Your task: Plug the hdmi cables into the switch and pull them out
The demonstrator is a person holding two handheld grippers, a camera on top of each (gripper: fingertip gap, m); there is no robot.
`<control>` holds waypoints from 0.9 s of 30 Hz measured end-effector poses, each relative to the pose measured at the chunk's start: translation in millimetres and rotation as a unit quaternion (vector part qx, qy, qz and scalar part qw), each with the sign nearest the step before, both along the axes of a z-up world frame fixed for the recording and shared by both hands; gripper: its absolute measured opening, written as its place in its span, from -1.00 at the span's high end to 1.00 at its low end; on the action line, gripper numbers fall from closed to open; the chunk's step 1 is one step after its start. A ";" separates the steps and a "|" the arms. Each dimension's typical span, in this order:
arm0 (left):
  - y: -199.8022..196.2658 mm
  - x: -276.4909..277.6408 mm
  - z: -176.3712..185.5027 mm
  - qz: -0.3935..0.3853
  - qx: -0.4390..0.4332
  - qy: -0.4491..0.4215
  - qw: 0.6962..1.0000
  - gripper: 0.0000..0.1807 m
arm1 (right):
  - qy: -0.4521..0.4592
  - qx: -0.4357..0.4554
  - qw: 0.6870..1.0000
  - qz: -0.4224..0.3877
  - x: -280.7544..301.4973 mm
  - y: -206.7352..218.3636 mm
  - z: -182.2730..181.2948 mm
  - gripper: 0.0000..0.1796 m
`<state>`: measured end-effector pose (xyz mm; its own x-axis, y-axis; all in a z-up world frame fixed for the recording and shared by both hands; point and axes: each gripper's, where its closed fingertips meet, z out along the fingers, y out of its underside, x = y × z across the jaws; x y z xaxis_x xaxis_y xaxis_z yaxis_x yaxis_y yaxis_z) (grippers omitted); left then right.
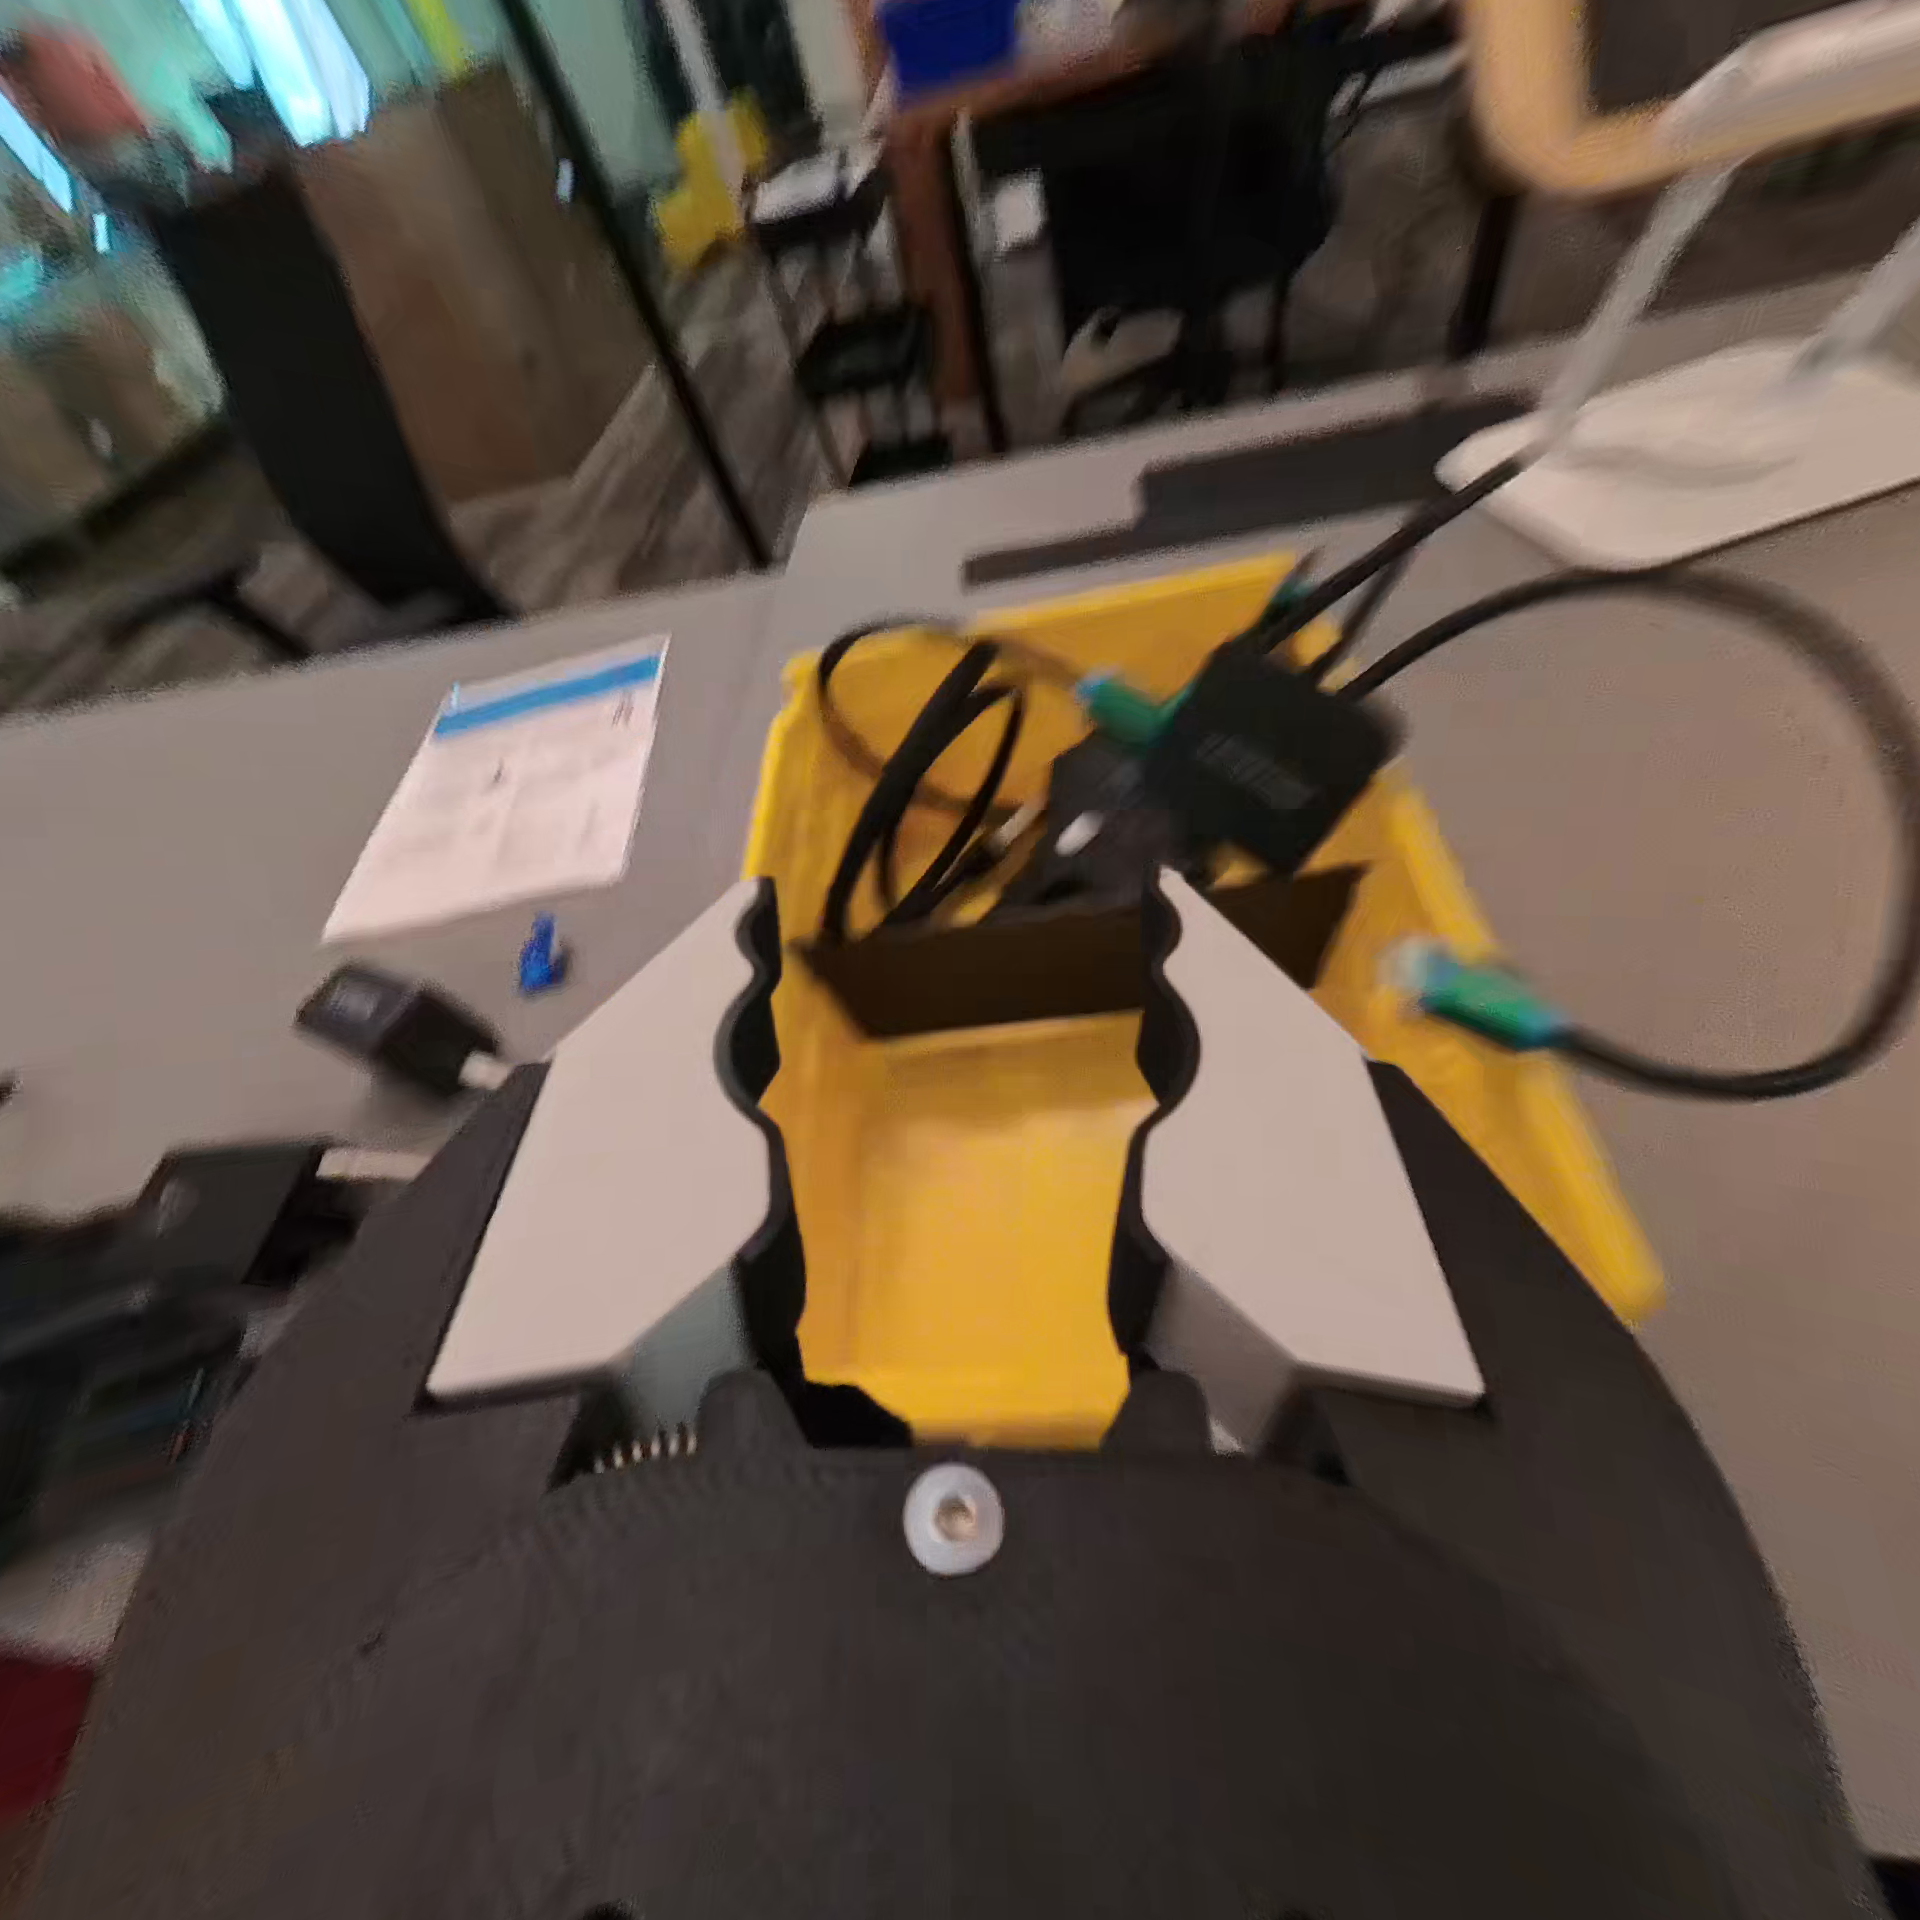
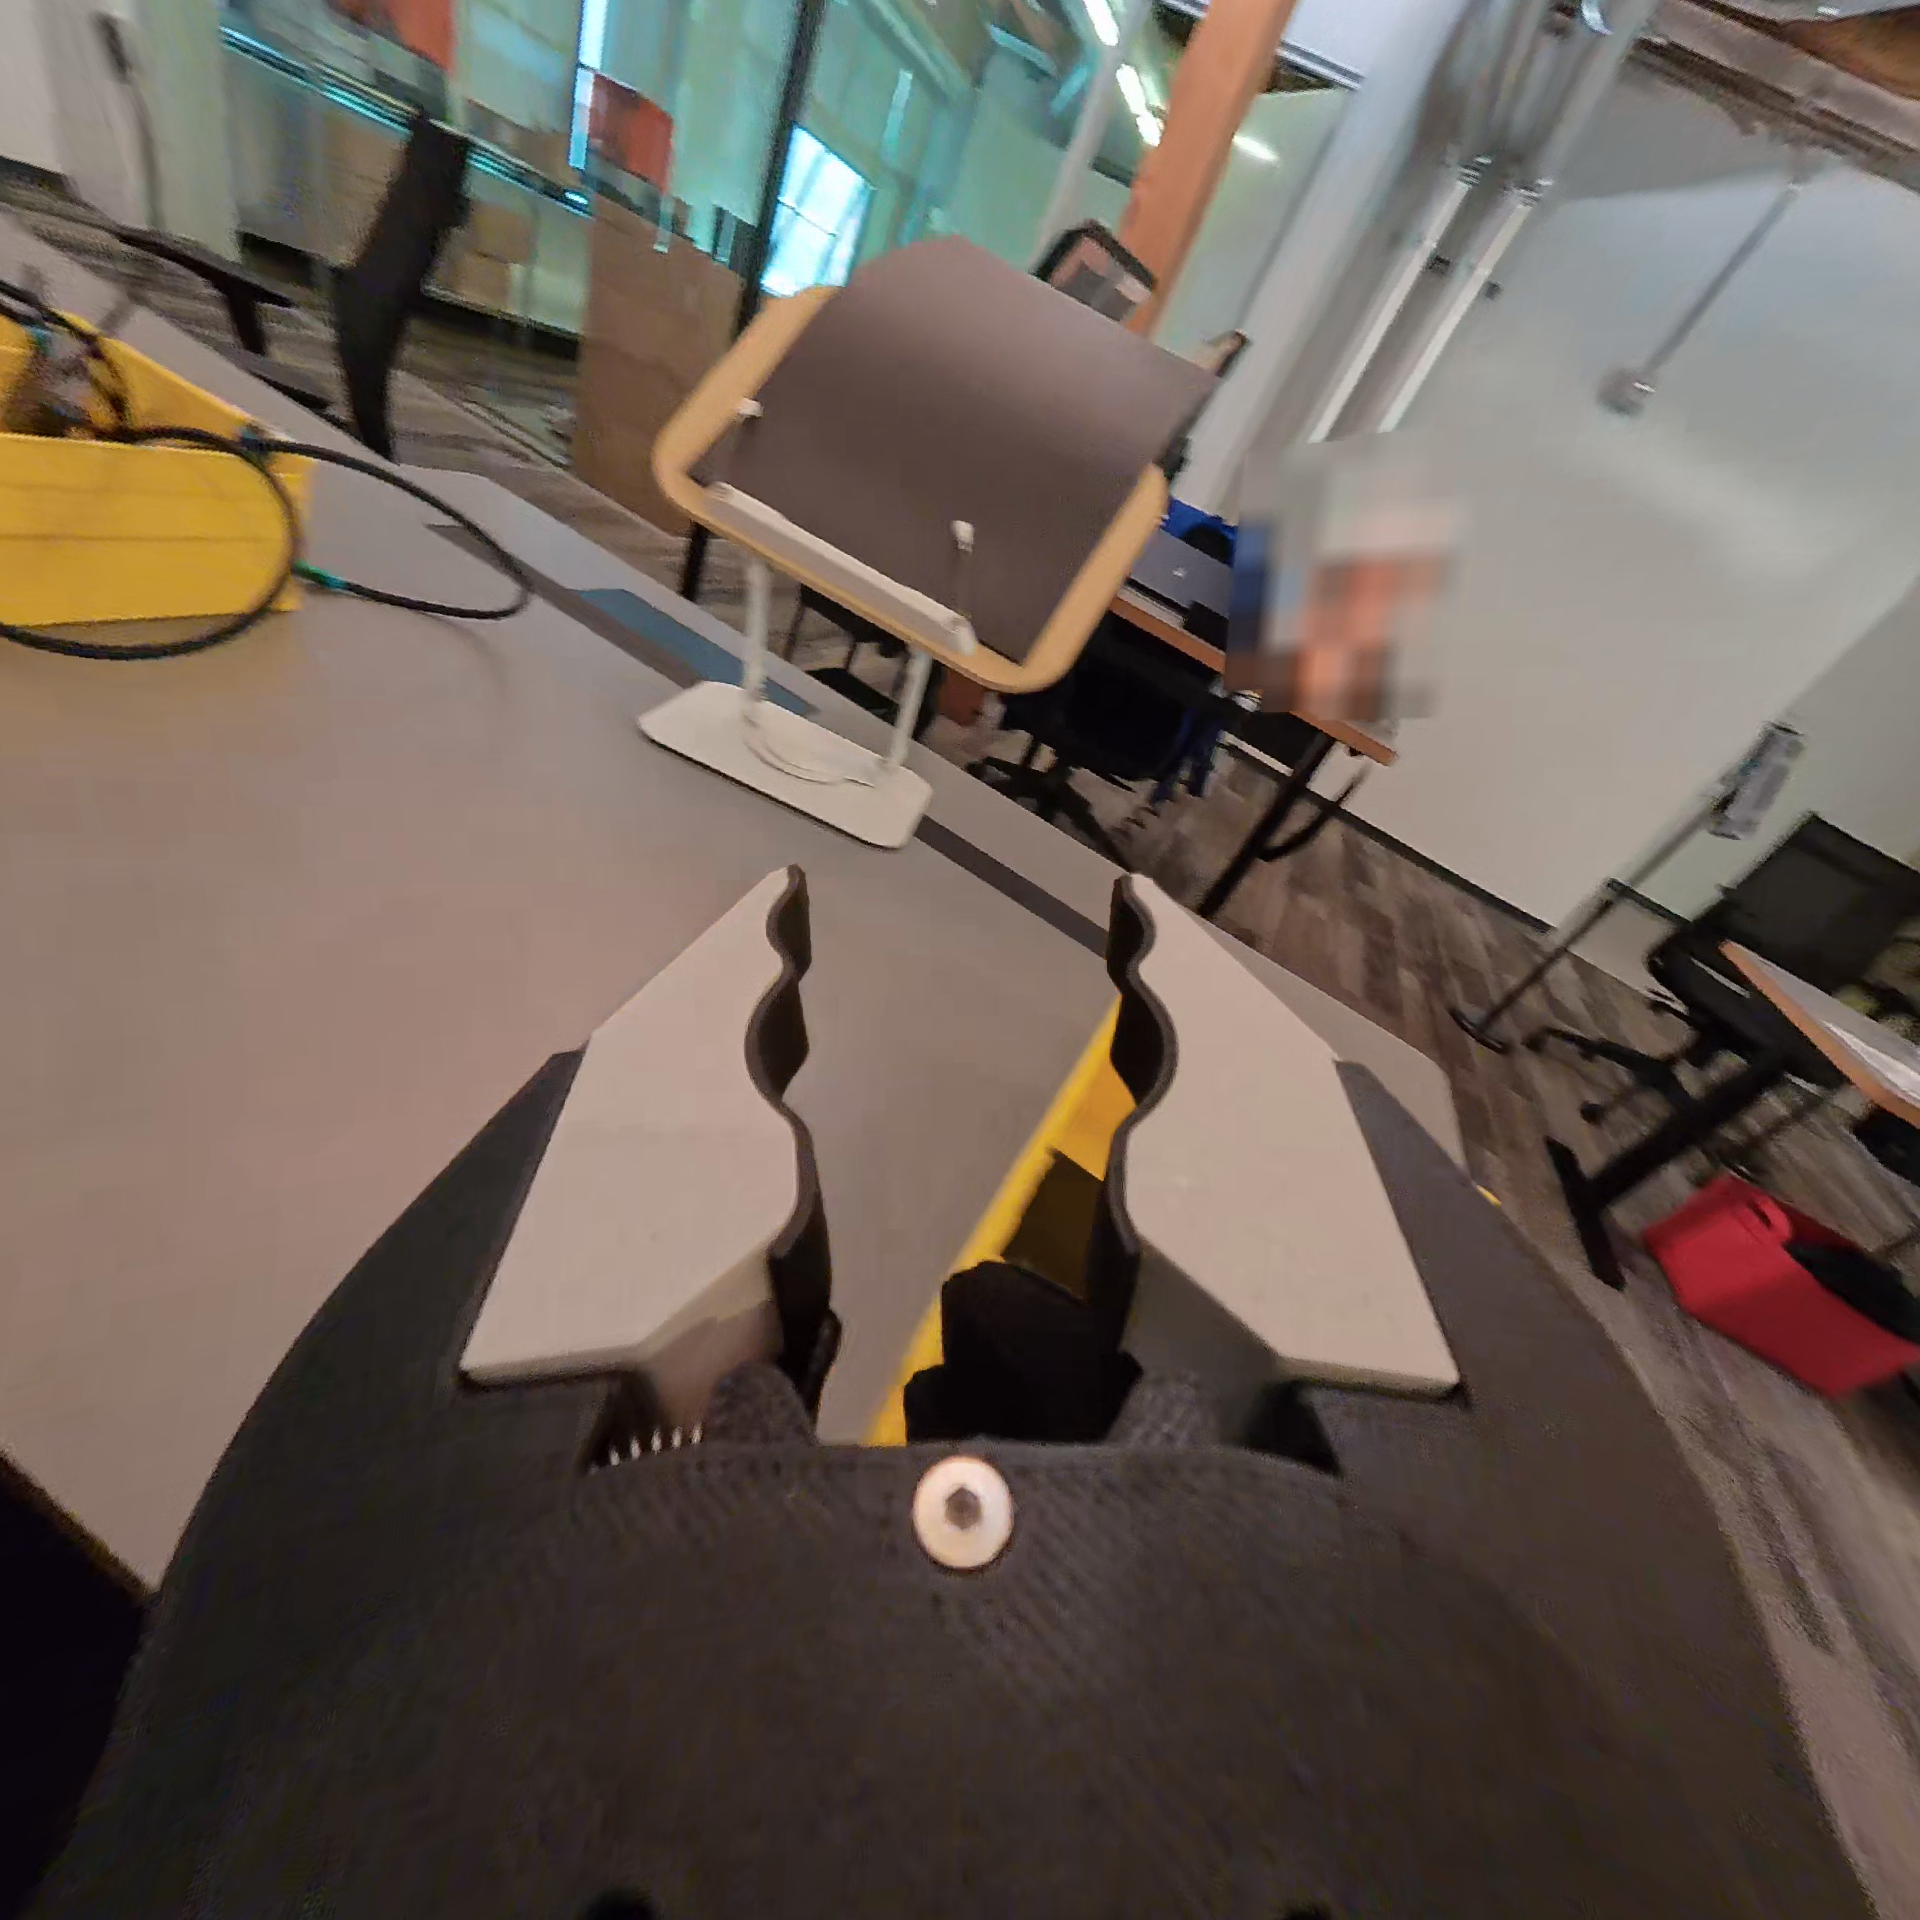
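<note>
Left view motion-blurred. Left gripper (image 1: 956, 914) spread, empty, above yellow bin (image 1: 977, 1195). Switch (image 1: 1262, 764) on bin's far right rim, ports indistinct; loose green-tipped cable (image 1: 1475, 1003) right of bin. Right gripper (image 2: 956, 914) spread, empty, over table (image 2: 312, 883).

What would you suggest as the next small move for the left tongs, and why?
Probably ease the left tongs forward toward the black switch at the yellow bin's far end. They are open and empty, and a green-tipped cable lies loose outside the bin.

bare grey table (image 2: 312, 883) right, cable loop (image 1: 1766, 831) beside yellow bin (image 1: 1455, 1039)
</note>
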<state>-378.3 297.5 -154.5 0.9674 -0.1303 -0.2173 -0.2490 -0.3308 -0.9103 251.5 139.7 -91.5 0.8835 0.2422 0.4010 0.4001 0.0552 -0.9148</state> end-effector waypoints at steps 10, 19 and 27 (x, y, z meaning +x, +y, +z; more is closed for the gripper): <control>14.8 -100.5 -110.6 0.062 -0.122 0.006 0.991 0.30 | -0.030 -0.053 0.989 0.133 -140.2 1.9 -19.1 0.38; 16.4 -83.4 -124.2 -0.041 -0.144 -0.070 0.986 0.97 | 0.021 -0.106 0.972 0.208 -226.3 5.6 -37.7 0.39; 13.9 -103.1 -123.8 -0.044 -0.142 -0.081 0.985 0.98 | 0.084 -0.167 0.954 0.236 -271.5 18.1 -79.3 0.39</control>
<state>-481.4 311.4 -278.3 0.9685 -0.2491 -0.0028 -0.1470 -0.5623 -0.8138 -20.0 157.8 -170.8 0.6895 0.7181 0.0945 0.2498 -0.1132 -0.9617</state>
